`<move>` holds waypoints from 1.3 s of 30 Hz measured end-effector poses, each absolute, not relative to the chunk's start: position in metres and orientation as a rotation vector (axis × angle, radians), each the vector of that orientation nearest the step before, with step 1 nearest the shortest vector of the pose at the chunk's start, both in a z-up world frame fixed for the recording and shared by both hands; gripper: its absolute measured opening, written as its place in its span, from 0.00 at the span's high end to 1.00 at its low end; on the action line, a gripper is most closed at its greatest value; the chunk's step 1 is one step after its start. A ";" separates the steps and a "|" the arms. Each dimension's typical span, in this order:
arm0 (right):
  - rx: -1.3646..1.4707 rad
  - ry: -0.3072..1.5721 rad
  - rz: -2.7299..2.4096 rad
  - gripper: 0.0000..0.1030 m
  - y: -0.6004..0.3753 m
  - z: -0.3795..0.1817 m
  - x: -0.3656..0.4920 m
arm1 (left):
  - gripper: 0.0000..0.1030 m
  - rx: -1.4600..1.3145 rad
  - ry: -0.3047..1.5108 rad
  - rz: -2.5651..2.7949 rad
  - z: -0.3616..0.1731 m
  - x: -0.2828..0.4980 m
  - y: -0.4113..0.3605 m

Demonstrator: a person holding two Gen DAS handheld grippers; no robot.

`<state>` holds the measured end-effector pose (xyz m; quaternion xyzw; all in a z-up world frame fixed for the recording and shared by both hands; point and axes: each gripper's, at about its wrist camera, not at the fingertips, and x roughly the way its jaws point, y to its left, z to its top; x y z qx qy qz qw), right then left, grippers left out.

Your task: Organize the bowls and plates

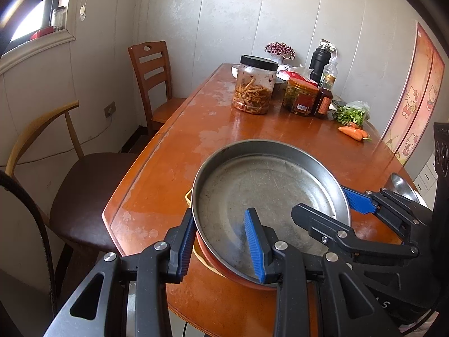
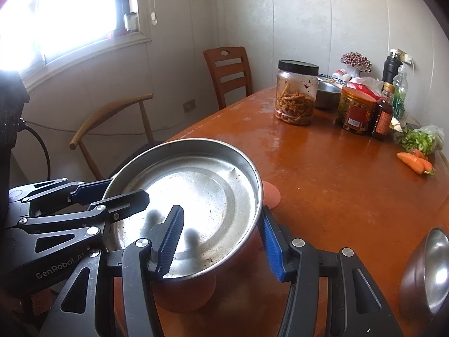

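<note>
Both claws [image 1: 221, 245] [image 2: 221, 243] straddle steel pan [image 1: 269, 193] rim, unclamped; pan empty; jar [image 1: 254, 85] half-full

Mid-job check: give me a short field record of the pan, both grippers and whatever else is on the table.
pan: steel pan, empty, sitting on an orange bowl near the table edge
left gripper: jaws astride the pan's near-left rim, one finger inside, one outside; gap visible
right gripper: jaws astride the opposite rim, same way
steel bowl: apart, right of the pan
far end: jar with black lid, bottles, carrots
not settled: whether the pads press the rim
</note>
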<state>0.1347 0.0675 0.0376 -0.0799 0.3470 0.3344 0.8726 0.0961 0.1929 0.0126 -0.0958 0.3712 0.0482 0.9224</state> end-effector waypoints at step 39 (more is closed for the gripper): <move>-0.134 0.743 0.724 0.45 0.072 0.023 0.146 | 0.66 -0.207 0.776 0.127 0.000 0.102 0.200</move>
